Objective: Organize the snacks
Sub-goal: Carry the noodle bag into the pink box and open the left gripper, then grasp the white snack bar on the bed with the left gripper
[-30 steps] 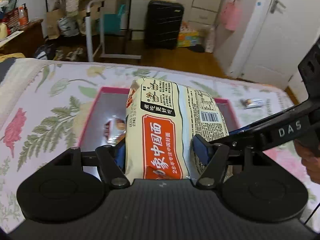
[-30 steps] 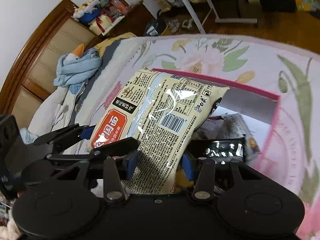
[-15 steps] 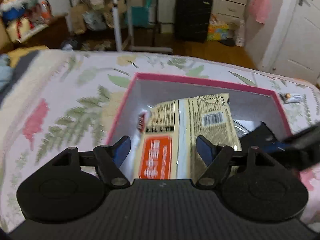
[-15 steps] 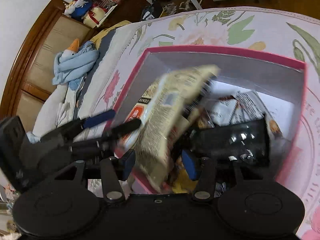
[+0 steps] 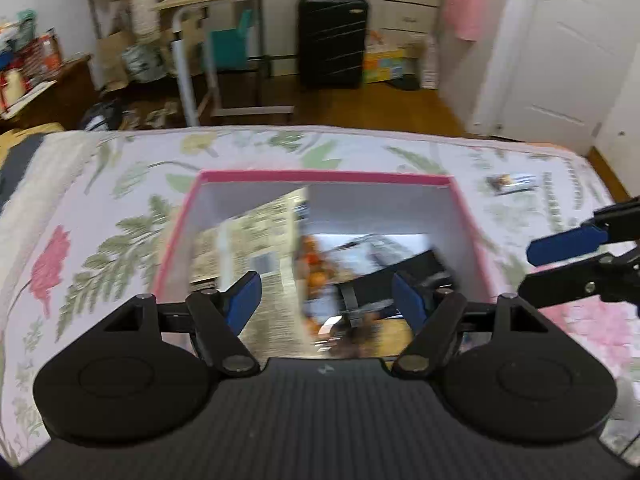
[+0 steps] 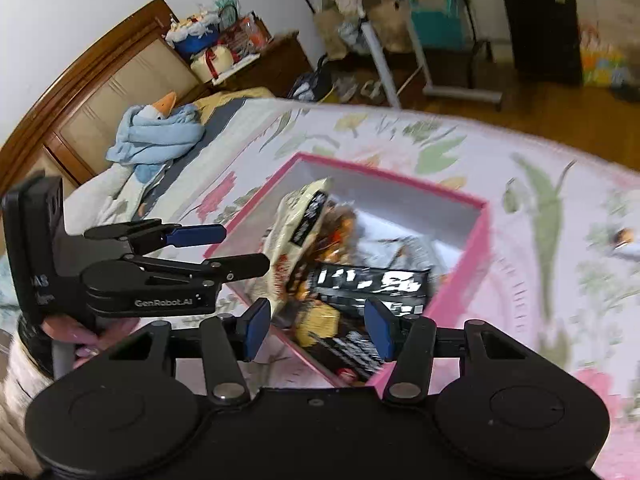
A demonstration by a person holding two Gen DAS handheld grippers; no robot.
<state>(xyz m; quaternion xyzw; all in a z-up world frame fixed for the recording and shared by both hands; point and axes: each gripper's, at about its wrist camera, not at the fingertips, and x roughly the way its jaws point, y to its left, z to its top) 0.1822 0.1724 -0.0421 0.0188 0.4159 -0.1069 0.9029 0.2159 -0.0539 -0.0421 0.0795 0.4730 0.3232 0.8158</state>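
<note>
Left gripper (image 5: 326, 300): blue pads spread apart, nothing between them, hanging over the near edge of the box.
Right gripper (image 6: 316, 328): pads likewise apart and empty, above the box's near corner.
Pink box (image 5: 320, 177): open, sitting on the flowered bed (image 5: 100, 208), centre of the frame.
Noodle packet (image 5: 256, 256): cream-coloured, inside the box, leaning against its left wall.
Black packet (image 6: 372, 284): lies in the box beside the noodles, among other blurred snacks.
Small wrapper (image 5: 512, 181): on the bed, right of the box, well apart.
</note>
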